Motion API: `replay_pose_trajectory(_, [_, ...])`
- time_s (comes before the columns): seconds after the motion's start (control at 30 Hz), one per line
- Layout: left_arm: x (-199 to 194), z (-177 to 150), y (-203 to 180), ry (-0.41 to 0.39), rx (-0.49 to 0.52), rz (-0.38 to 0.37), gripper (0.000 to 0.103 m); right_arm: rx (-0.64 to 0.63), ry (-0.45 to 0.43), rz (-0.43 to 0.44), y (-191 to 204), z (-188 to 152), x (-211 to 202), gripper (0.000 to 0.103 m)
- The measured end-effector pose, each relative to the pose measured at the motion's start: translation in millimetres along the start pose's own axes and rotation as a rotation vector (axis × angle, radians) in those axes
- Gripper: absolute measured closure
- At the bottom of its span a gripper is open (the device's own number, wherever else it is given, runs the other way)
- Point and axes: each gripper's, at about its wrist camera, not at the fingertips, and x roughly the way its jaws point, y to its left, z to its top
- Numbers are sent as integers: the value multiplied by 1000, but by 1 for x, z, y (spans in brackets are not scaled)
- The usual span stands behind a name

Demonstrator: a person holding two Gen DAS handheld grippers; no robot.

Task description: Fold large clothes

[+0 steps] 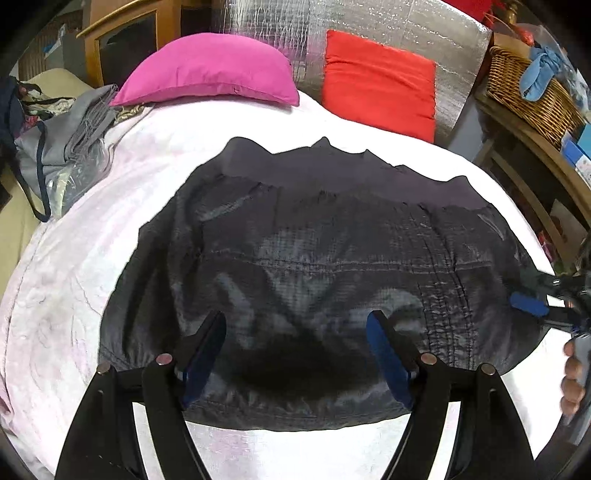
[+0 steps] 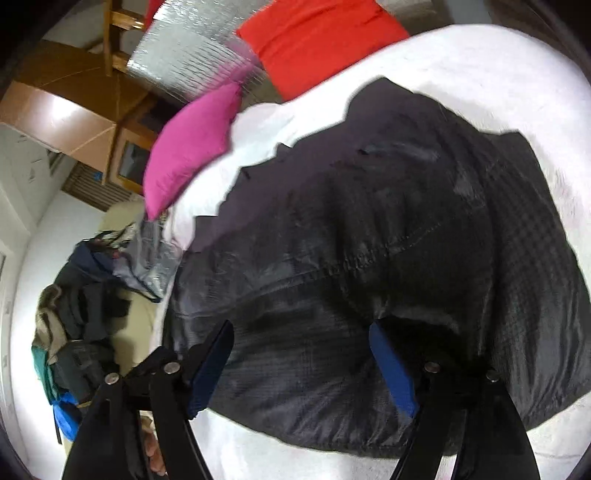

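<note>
A dark grey-black checked jacket (image 1: 314, 266) lies folded on a white bed cover (image 1: 74, 288), its wavy far edge toward the pillows. My left gripper (image 1: 297, 325) is open, its blue-padded fingers spread over the garment's near edge, holding nothing. The right gripper (image 1: 532, 302) shows at the right edge of the left wrist view, at the garment's right side. In the right wrist view the jacket (image 2: 369, 258) fills the middle, and my right gripper (image 2: 301, 332) is open just above its near hem on the bed cover (image 2: 517, 74).
A pink pillow (image 1: 210, 70) and a red cushion (image 1: 380, 81) lie at the bed's head against a silver foil panel (image 1: 280, 29). A grey bag (image 1: 62, 147) sits at the left. A wicker basket (image 1: 528, 92) stands on a shelf at the right. A clothes pile (image 2: 81, 325) lies left.
</note>
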Motion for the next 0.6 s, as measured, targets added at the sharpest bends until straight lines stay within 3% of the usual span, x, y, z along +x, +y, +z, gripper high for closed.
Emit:
replay_pose_trajectory(0.1, [-3, 2, 10, -9, -9, 16, 22, -50, -27, -35, -2, 3, -22, 21])
replay_pose_trajectory(0.2, [-4, 5, 25, -18, -26, 24, 19, -19, -58, -66, -25, 10, -45, 3])
replay_pose_trajectory(0.43, [-3, 8, 55, -18, -60, 53, 18, 75, -105, -131, -77, 22, -79, 2])
replay_pose_trajectory(0.6, [-5, 8, 87, -15, -121, -50, 17, 117, -88, -124, -104, 25, -88, 2])
